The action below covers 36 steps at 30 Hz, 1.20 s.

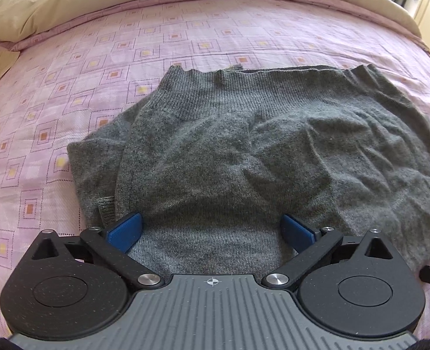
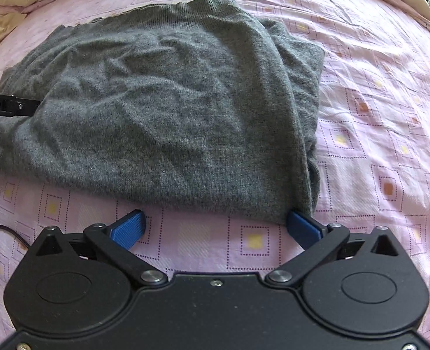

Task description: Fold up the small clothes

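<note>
Jaws spread wide on both our left gripper (image 1: 212, 230), over the near edge of the grey sweater (image 1: 244, 151) on the pink bedspread (image 1: 40, 134), and our right gripper (image 2: 217, 229) at its corner, we should pinch both layers evenly before lifting.

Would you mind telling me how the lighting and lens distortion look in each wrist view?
Left wrist view: soft daylight, the bedspread curving strongly from fisheye bending, the grey sweater sharp, with shade just ahead of the left gripper. Right wrist view: similar bowing, a brighter patch right of the sweater, the right gripper crisp.
</note>
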Available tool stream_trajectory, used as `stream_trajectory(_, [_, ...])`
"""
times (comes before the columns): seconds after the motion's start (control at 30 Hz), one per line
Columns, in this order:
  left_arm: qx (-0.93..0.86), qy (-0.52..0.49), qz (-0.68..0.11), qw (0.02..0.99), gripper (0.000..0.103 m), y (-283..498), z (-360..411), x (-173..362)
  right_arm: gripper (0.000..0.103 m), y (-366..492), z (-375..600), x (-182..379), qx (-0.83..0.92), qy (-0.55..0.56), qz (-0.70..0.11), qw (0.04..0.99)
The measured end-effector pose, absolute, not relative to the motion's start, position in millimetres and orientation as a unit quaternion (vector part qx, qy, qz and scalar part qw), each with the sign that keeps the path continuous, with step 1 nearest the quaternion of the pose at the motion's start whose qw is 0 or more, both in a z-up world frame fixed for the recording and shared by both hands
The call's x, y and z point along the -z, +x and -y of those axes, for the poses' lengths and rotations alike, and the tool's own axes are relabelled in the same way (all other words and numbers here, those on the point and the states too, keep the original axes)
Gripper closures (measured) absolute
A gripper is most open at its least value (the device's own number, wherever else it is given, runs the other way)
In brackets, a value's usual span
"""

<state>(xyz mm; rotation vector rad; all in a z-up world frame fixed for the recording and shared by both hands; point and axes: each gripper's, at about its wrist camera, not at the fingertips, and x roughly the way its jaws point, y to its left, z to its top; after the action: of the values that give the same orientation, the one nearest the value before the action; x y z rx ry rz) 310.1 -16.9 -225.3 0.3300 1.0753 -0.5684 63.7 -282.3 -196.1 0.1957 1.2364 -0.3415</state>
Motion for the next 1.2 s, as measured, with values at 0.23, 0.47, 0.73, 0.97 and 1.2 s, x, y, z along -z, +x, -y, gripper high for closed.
stream_trajectory(0.23, [0.251,0.171,-0.547,0.780,0.000,322.8,28.1,222.7,0.000,58.3,280.4,195.5,0.145,0.083,-0.564,0.809])
stream_trajectory(0.47, [0.221,0.176,-0.585,0.760,0.002,329.7,38.3,215.5,0.000,49.4,281.2,194.3,0.111,0.068,-0.555,0.821])
stream_trajectory(0.73, [0.196,0.150,-0.592,0.767,0.003,315.5,54.5,191.1,0.000,39.8,282.9,193.1,0.068,0.054,-0.549,0.831])
stream_trajectory(0.97, [0.175,0.127,-0.599,0.771,0.003,317.3,82.8,190.7,0.000,35.0,288.0,191.2,0.048,0.058,-0.544,0.835])
stream_trajectory(1.2, [0.147,0.132,-0.622,0.758,0.003,322.7,101.8,212.6,0.000,28.1,304.8,185.3,0.027,0.103,-0.535,0.838])
